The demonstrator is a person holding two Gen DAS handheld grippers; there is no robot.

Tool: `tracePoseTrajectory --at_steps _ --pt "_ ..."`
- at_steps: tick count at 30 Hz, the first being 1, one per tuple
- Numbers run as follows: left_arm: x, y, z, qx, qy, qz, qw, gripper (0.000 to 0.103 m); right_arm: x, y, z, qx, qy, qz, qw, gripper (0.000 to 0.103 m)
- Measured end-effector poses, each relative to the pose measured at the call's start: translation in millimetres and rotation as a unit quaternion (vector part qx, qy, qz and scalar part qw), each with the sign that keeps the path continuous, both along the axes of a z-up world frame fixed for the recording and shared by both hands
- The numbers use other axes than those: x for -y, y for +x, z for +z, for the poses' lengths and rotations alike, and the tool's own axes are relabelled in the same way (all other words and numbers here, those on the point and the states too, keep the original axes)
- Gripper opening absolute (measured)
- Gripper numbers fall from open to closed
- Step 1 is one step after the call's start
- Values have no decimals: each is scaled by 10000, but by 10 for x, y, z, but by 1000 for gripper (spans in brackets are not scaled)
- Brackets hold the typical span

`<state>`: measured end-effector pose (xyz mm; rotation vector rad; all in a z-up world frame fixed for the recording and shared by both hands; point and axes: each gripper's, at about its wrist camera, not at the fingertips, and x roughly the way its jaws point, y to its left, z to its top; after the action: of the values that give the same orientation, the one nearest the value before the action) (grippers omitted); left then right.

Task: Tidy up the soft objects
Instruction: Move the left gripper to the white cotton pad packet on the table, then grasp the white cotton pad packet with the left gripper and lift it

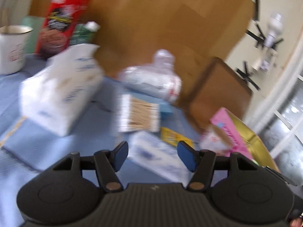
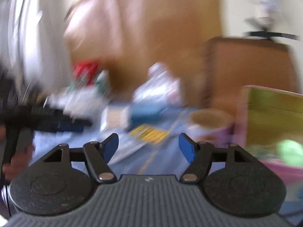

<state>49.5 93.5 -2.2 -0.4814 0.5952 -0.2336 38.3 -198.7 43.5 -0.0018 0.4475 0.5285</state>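
Both views are blurred by motion. In the left wrist view my left gripper (image 1: 152, 156) is open and empty above a small white tissue pack (image 1: 159, 156). A large white tissue pack (image 1: 60, 90) lies to the left, a pack of cotton swabs (image 1: 140, 113) ahead, and a clear plastic bag of white items (image 1: 151, 79) behind it. In the right wrist view my right gripper (image 2: 149, 147) is open and empty over the blue cloth (image 2: 151, 162). The other gripper (image 2: 43, 117) shows dark at the left there.
A white mug (image 1: 13, 47), a red cookie box (image 1: 60, 22) and a green carton (image 1: 83, 34) stand at the back left. A pink and gold box (image 1: 238, 132) sits at the right, also in the right wrist view (image 2: 272, 113). A yellow packet (image 2: 149, 133) and a paper cup (image 2: 210, 124) lie ahead. Cardboard (image 1: 170, 28) walls the back.
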Motion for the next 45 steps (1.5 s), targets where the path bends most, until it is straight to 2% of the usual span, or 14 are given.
tracePoseTrajectory --at_steps 2,6,8,10,12,13,15,20,26,31,35,38,43,45 --pt "-115 -16 -95 -35 -2 116 9999 59 -323 88 -66 -52 -412 345 9985 82" --pt "-302 -11 -275 -61 -132 279 9995 59 -762 357 -147 -30 -1243 890 9882 87" --pt "-379 -17 -290 4 -435 242 9988 62 -931 433 -240 -74 -1619 953 9822 87" --pt "-399 -18 -303 -6 -518 223 9984 63 -998 596 -347 -268 -1847 913 9782 87" --pt "-391 -3 -309 -24 -587 145 9982 63 -950 720 -373 -517 -1513 903 9830 87" --pt "-389 -4 -310 -17 -588 127 9982 63 -931 730 -368 -543 -1433 876 9843 79" --pt "-376 -6 -312 -10 -588 78 9982 63 -957 679 -373 -508 -1478 874 9838 75" --pt "-366 -22 -323 0 -575 22 9983 63 -965 363 -369 -346 -1536 1082 9816 73" --pt "-330 -23 -315 -4 -490 -47 9988 65 -923 87 -368 -169 -1516 1374 9787 75" --pt "-322 -29 -310 -26 -473 -113 9988 65 -749 39 -359 -234 -1178 907 9886 87" --pt "-304 -59 -288 -48 -473 -196 9987 65 -630 8 -406 -483 -1005 775 9907 87" --pt "-236 -110 -260 -42 -630 -440 9970 65 -604 -12 -426 -532 -996 798 9904 87" --pt "11 -32 -263 -271 -336 -670 9968 64 -663 36 -454 -623 -963 870 9896 86" --pt "104 -26 -265 -245 -268 -720 9967 62 -687 56 -453 -676 -946 890 9892 86"
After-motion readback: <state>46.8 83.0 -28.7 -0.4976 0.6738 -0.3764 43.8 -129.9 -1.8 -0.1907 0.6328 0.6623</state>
